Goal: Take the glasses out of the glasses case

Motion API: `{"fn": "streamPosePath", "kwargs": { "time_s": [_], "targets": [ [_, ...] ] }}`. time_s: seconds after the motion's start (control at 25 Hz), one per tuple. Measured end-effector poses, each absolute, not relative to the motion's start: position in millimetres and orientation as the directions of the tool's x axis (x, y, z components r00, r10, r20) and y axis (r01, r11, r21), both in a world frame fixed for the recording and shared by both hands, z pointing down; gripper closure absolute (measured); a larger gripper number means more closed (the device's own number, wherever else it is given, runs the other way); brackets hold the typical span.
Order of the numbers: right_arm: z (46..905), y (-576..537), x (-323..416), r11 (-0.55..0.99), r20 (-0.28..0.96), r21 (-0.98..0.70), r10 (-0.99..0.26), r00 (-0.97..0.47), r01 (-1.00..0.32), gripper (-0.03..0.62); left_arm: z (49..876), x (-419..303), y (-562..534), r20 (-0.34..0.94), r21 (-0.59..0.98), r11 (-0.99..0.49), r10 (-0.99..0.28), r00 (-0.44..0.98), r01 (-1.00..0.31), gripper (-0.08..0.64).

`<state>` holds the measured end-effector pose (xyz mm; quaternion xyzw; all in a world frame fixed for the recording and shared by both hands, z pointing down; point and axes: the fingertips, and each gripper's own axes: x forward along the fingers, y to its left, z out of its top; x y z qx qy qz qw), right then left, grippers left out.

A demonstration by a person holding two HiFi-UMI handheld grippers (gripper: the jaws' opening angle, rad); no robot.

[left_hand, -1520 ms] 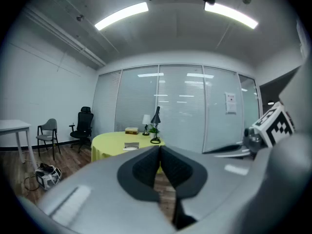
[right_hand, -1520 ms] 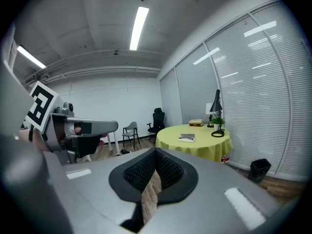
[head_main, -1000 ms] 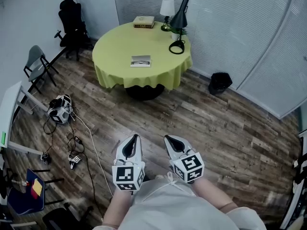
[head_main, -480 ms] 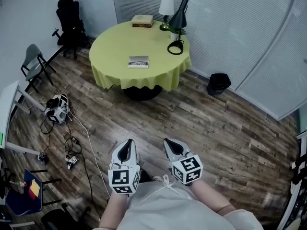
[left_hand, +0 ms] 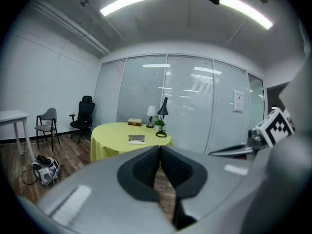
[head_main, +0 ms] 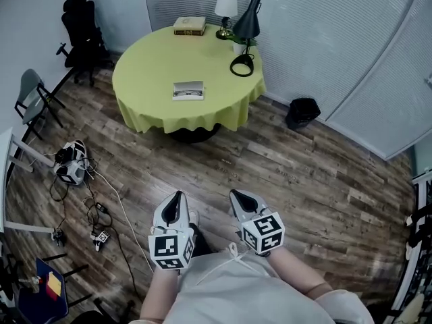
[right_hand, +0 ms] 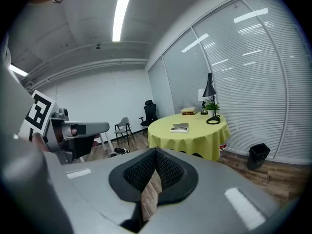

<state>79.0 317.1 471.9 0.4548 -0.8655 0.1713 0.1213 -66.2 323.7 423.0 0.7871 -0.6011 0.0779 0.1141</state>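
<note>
A flat pale glasses case (head_main: pixel 188 90) lies near the middle of the round table (head_main: pixel 145 93), which has a yellow cloth, far ahead of me. Both grippers hang close to my body over the wooden floor, well short of the table. My left gripper (head_main: pixel 177 196) is shut with nothing in it, and so is my right gripper (head_main: pixel 238 195). In the left gripper view the case (left_hand: pixel 136 139) shows small above the closed left gripper (left_hand: pixel 160 150). The right gripper view has the case (right_hand: pixel 180 127) beyond the closed right gripper (right_hand: pixel 156 153).
On the table's far side stand a black desk lamp (head_main: pixel 244 29), a small white lamp (head_main: pixel 225 4) and a book (head_main: pixel 189 25). A black bin (head_main: pixel 302 113) sits right of the table. Left are an office chair (head_main: pixel 76 29), a grey chair (head_main: pixel 30 97) and floor cables (head_main: pixel 94 201).
The head view has swung, so the table now sits higher and further left. Both grippers stay shut and have dropped slightly in the picture.
</note>
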Motion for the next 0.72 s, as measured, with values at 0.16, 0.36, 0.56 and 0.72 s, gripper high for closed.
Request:
{"fn": "streamPosePath", "kwargs": {
  "time_s": [0.16,0.36,0.56,0.72],
  "targets": [
    [471.8,266.3,58.4,0.503,0.380,-0.190,-0.754,-0.535,-0.843,0.592,422.8,-89.9,267.0,0.267,0.096,-0.263,-0.922,0.279,-0.960,0.552],
    [466.2,204.4,27.0,0.467,0.382,-0.190,-0.775,-0.503,-0.864,0.592,417.3,-121.1,201.6,0.269,0.095,-0.305,-0.909,0.319,-0.948,0.552],
    [462.7,147.8,-15.2,0.461,0.379,-0.181,-0.782,-0.495,-0.869,0.592,415.2,-159.0,139.4,0.267,0.099,-0.332,-0.899,0.346,-0.938,0.552],
    [468.2,107.0,-40.7,0.449,0.388,-0.178,-0.786,-0.482,-0.876,0.592,423.6,-182.9,98.2,0.281,0.118,-0.349,-0.886,0.369,-0.930,0.552]
  ]
}}
